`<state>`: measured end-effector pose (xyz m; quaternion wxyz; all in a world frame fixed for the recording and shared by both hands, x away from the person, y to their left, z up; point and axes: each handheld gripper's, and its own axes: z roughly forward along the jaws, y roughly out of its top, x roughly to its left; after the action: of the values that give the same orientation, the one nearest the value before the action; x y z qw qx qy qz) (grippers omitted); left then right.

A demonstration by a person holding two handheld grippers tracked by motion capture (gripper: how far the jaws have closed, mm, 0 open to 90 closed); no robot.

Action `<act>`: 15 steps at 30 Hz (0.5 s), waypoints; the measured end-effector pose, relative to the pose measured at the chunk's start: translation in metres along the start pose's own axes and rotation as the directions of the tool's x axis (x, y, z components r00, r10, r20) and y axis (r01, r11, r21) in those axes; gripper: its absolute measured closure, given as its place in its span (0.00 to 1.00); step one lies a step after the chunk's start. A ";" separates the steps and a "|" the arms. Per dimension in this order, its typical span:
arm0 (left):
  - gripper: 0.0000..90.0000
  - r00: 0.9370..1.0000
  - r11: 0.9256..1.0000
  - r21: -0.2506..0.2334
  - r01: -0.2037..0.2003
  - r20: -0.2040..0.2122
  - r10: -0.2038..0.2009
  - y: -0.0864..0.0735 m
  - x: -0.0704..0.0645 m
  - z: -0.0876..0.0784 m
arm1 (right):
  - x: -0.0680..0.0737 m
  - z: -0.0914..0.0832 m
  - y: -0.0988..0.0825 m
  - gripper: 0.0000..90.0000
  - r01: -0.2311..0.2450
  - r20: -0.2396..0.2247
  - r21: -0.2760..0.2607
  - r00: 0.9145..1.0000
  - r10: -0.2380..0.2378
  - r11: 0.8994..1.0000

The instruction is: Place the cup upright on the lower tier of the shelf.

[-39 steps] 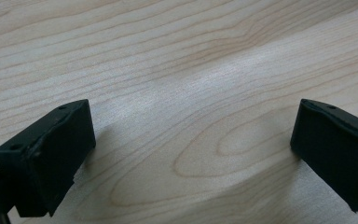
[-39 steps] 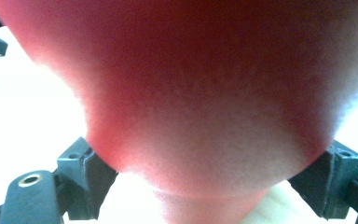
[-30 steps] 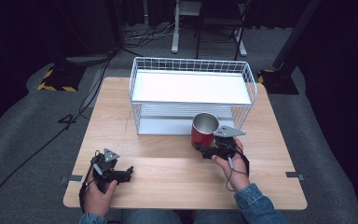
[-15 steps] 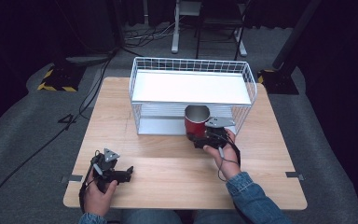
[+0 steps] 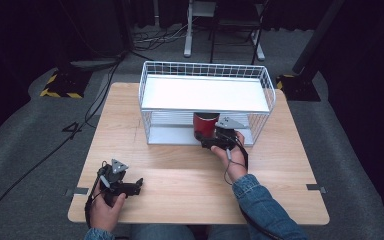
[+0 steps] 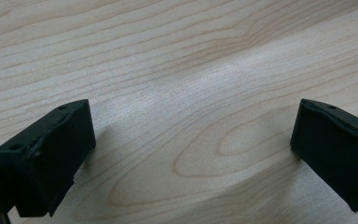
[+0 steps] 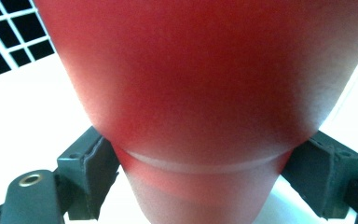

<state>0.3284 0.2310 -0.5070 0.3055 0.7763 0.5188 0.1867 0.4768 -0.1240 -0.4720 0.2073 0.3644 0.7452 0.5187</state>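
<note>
A red cup (image 5: 205,125) stands upright at the front opening of a white wire rack (image 5: 145,95), its top tucked under the rack's upper shelf (image 5: 205,93). My right gripper (image 5: 211,141) is shut on the cup near its base, just in front of the rack. In the right gripper view the red cup (image 7: 191,84) sits between the two jaws of my right gripper (image 7: 200,175), over the rack's white lower shelf (image 7: 23,102). My left gripper (image 5: 136,186) rests on the wooden table (image 5: 180,175) near the front left, open. The left gripper (image 6: 191,154) has bare wood between its jaws.
The rack stands at the back middle of the table, with a wire rim around its upper shelf. Its lower shelf (image 5: 170,133) is open at the front. Cables (image 5: 95,100) run across the grey floor at the left. A stand's legs (image 5: 220,45) are behind the table.
My right gripper has carried the red cup forward and to the left, from in front of the rack's right end to under its upper shelf. The left gripper has stayed put.
</note>
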 end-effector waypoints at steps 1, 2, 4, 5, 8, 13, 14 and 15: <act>0.00 1.000 1.000 -0.001 0.001 0.000 -0.001 0.000 0.000 0.000 | 0.000 0.003 0.000 0.19 0.001 0.004 -0.009 1.000 -0.001 1.000; 0.00 1.000 1.000 0.000 0.000 0.000 0.000 0.000 0.000 0.000 | 0.000 0.005 0.001 0.19 0.000 0.005 -0.015 1.000 0.001 1.000; 0.00 1.000 1.000 0.000 -0.001 0.001 0.001 0.000 0.000 0.000 | -0.001 0.010 0.002 0.19 0.012 0.007 -0.033 1.000 -0.012 0.999; 0.00 1.000 1.000 0.000 -0.001 0.001 0.001 0.000 0.000 0.000 | -0.001 0.012 0.003 0.19 0.020 0.013 -0.037 1.000 -0.020 0.999; 0.00 1.000 1.000 0.000 -0.001 0.001 0.001 0.000 0.000 0.000 | -0.003 0.019 0.006 0.19 0.041 0.026 -0.037 0.999 -0.040 0.998; 0.00 1.000 1.000 0.000 -0.001 0.000 0.001 0.000 0.000 0.000 | -0.009 0.028 0.006 0.19 0.030 0.054 -0.016 0.998 -0.029 0.999; 0.00 1.000 1.000 0.000 -0.001 0.000 0.001 0.000 0.000 0.000 | -0.011 0.030 0.006 0.19 0.024 0.057 -0.016 0.998 -0.023 1.000; 0.00 1.000 1.000 0.000 -0.001 0.001 0.001 0.000 0.000 0.000 | -0.013 0.032 0.005 0.19 0.017 0.063 -0.016 0.998 -0.016 1.000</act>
<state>0.3284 0.2311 -0.5070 0.3055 0.7767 0.5183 0.1866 0.5089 -0.1128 -0.4798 0.2379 0.3725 0.7371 0.5112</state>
